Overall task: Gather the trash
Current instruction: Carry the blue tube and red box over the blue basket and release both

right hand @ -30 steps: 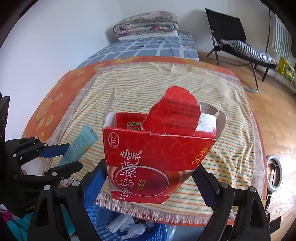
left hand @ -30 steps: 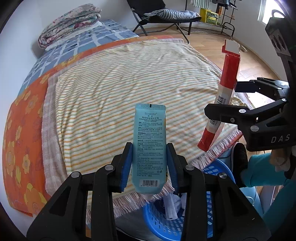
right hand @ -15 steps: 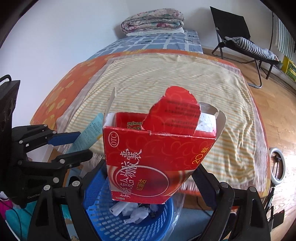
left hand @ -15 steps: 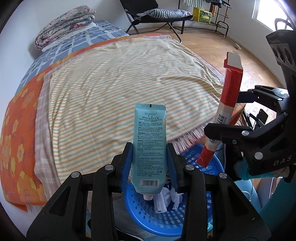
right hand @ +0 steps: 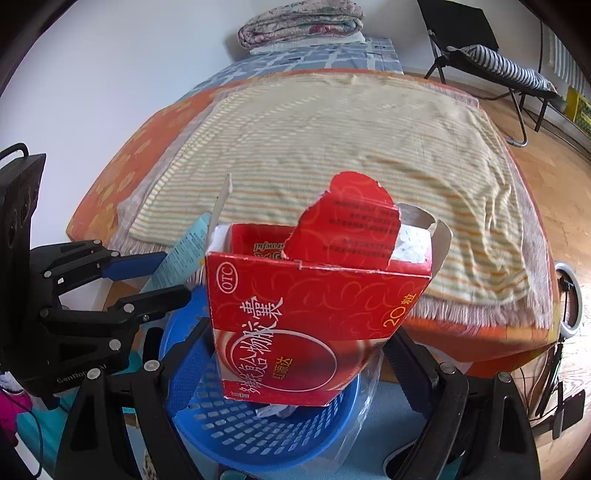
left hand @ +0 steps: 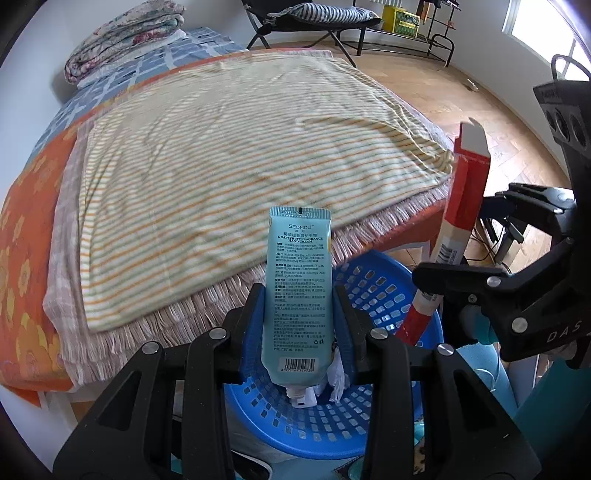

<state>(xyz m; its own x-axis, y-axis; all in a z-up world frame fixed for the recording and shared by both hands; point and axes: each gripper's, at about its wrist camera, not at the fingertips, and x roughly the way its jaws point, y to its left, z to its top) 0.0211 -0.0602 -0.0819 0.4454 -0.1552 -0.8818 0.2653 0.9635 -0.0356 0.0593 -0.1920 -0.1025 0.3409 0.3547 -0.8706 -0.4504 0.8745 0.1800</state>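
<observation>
Gripping the hand cream tube (left hand: 297, 291) between its blue pads, your left tool (left hand: 300, 328) holds it upright, crimped end up and white cap down. The cap hangs just over the blue basket (left hand: 384, 417), which sits on the floor at the foot of the bed (left hand: 207, 147). Crumpled white paper (left hand: 338, 378) lies inside the basket, just beside the cap.

Your right tool (right hand: 295, 354) is clamped on the red medicine box (right hand: 314, 314), one finger on each side wall. The box stands upright with its top flaps open and a torn red flap (right hand: 347, 221) sticking up at the back. Its lower end hangs over the basket (right hand: 236, 424), where more crumpled paper (right hand: 277, 410) shows just under the box. A clear plastic liner (right hand: 364, 413) drapes over the basket's rim on the right.

From the right wrist view, your left tool (right hand: 147, 277) sits to the left of the box, the tube (right hand: 181, 254) slanting up between its fingers and close to the box's left flap. From the left wrist view, the box (left hand: 461, 206) appears edge-on, tall and narrow, held in the right tool (left hand: 476, 251) over the basket's far right side.

Beyond both tools, a striped blanket (left hand: 229, 140) with a fringed edge covers the bed over an orange flowered sheet (left hand: 26, 229). Folded quilts (right hand: 299, 22) are stacked at the head of the bed, and a black folding chair (right hand: 476, 48) stands on the wooden floor (left hand: 443, 77) beyond.
</observation>
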